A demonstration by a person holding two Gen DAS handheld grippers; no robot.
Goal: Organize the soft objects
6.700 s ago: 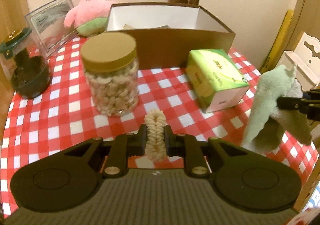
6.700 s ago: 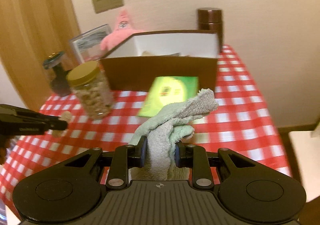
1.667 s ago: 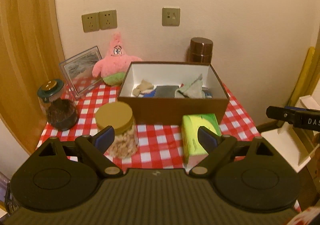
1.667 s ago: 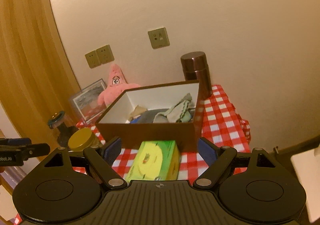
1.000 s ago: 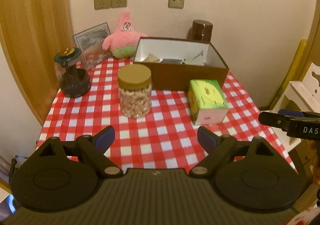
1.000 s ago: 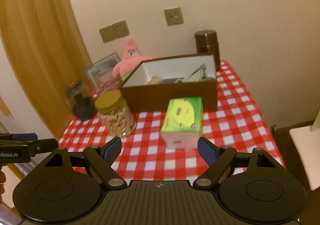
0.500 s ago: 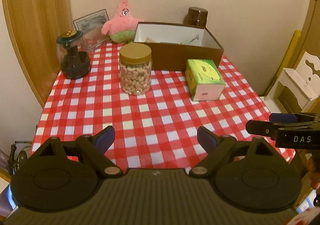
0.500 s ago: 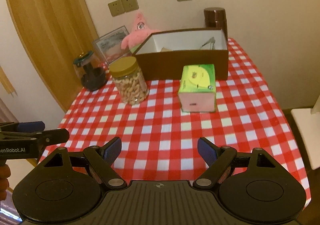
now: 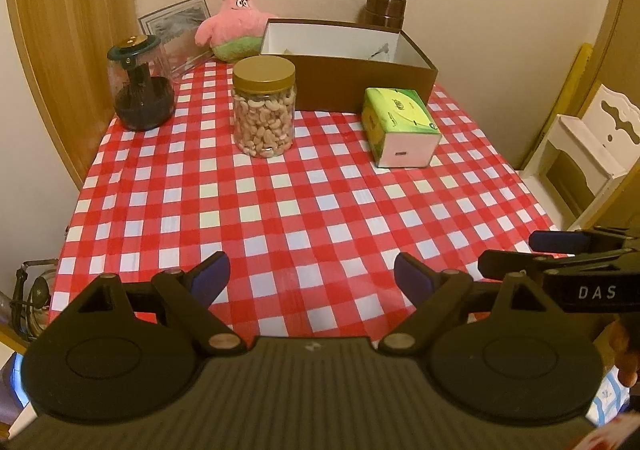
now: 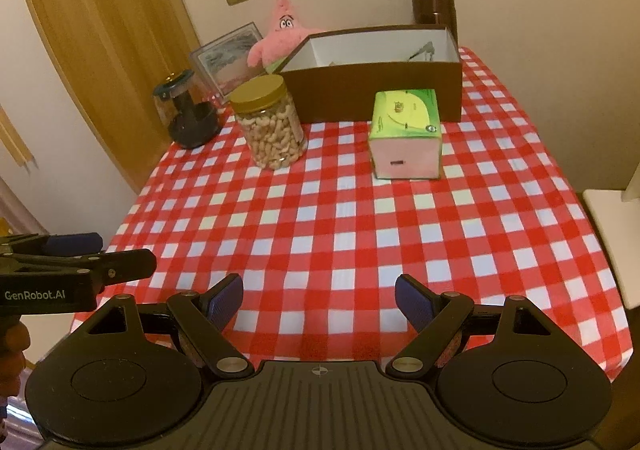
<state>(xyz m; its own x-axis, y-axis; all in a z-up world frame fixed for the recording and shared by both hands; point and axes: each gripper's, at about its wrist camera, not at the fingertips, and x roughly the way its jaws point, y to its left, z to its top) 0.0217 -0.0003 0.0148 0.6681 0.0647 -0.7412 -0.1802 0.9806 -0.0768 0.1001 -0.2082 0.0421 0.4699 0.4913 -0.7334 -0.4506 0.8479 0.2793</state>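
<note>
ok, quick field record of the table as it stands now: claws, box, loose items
left claw: open, empty, over the near edge of the table
right claw: open, empty, over the near edge
brown box: open top, at the back of the checked tablecloth; some soft items just visible inside
tissue pack: green, lies in front of the box, not in it
pink plush: left of the box, against the wall
cashew jar: upright, lid on
dark glass jar: far left, upright
</note>
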